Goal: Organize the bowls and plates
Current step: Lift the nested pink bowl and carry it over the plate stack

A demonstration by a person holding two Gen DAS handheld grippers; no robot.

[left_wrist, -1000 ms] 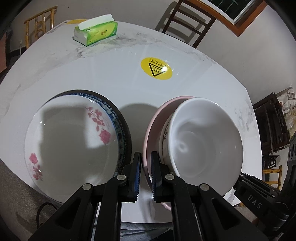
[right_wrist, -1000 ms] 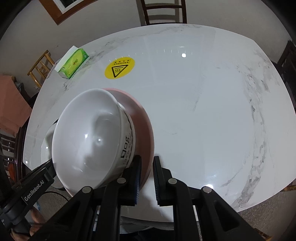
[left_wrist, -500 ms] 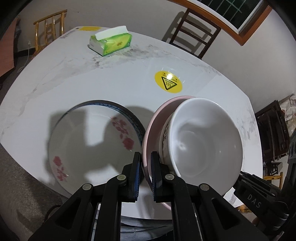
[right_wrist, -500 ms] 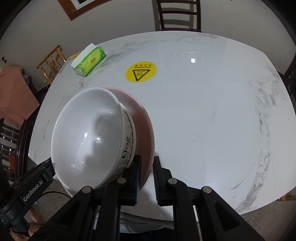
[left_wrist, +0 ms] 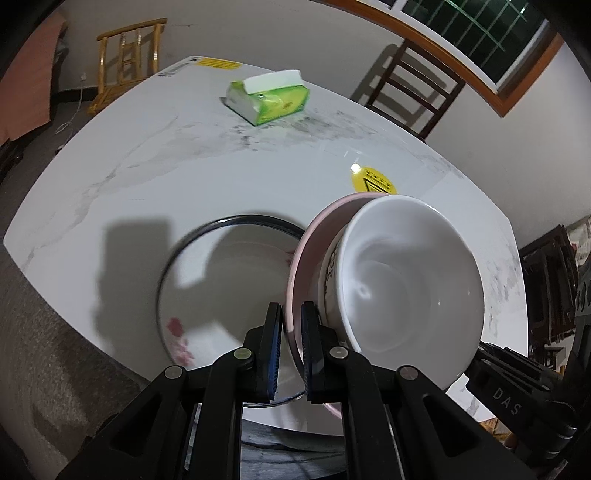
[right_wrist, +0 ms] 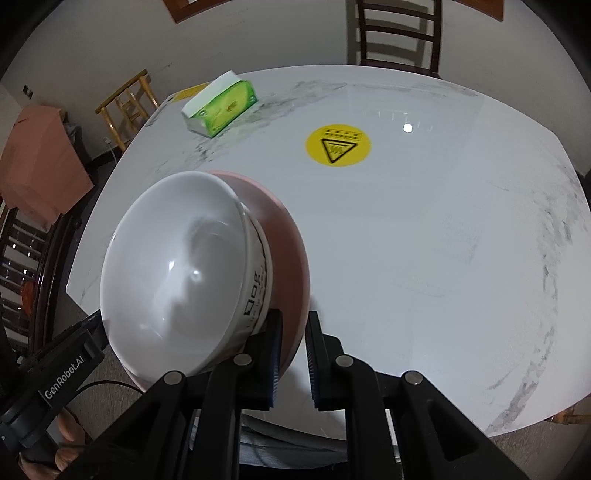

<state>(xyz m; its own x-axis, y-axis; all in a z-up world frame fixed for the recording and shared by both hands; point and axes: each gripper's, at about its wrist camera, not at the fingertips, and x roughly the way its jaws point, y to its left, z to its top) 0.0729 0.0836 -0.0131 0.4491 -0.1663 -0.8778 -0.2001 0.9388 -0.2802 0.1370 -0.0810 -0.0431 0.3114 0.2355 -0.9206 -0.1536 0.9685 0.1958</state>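
My left jaws grip one edge of the plate (left_wrist: 297,280) and my right jaws grip the opposite edge, so it hangs between them above the desk (right_wrist: 424,240). The bowl (left_wrist: 410,288) sits on the plate. Below and to the left of the plate, another plate (left_wrist: 221,295) lies flat on the desk near its front edge. Beyond the held plate, toward the middle of the desk, is the round sticker (right_wrist: 338,145). The tissue pack (right_wrist: 221,107) lies farther back and to the left, near the far edge. A chair (right_wrist: 397,35) stands behind the desk, and another chair (left_wrist: 127,61) stands off its far left corner.
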